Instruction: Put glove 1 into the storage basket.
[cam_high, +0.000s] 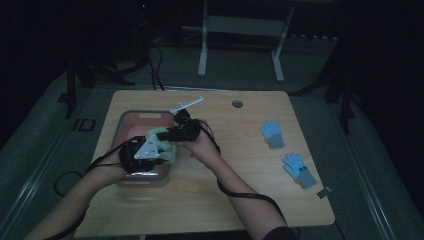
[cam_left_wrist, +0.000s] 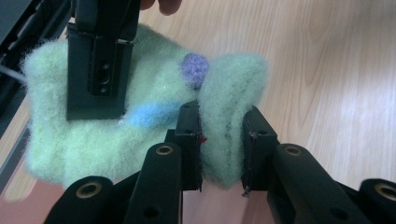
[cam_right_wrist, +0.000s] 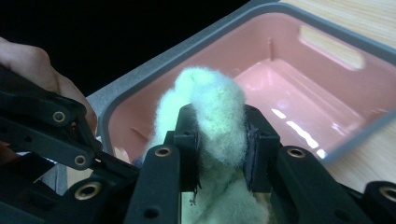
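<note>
While held above the pink bin (cam_high: 131, 118) at centre left, pale green fuzzy glove (cam_left_wrist: 140, 126) pinched by both left gripper (cam_left_wrist: 220, 140) and right gripper (cam_right_wrist: 219, 140); probably soft, light, floppy, best gripped on thick folded edges.

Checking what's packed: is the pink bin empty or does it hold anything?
Empty, as far as visible: the pink bin's floor shows bare and glossy, while the fuzzy green glove hangs clamped above it.

A pink bin (cam_high: 131, 117) with raised walls sits at the worktop's (cam_high: 220, 200) left, and both tongs crowd above its near half. Two blue gloves (cam_high: 272, 134) (cam_high: 299, 170) lie well apart at the right. The middle and near edge lie bare.
</note>
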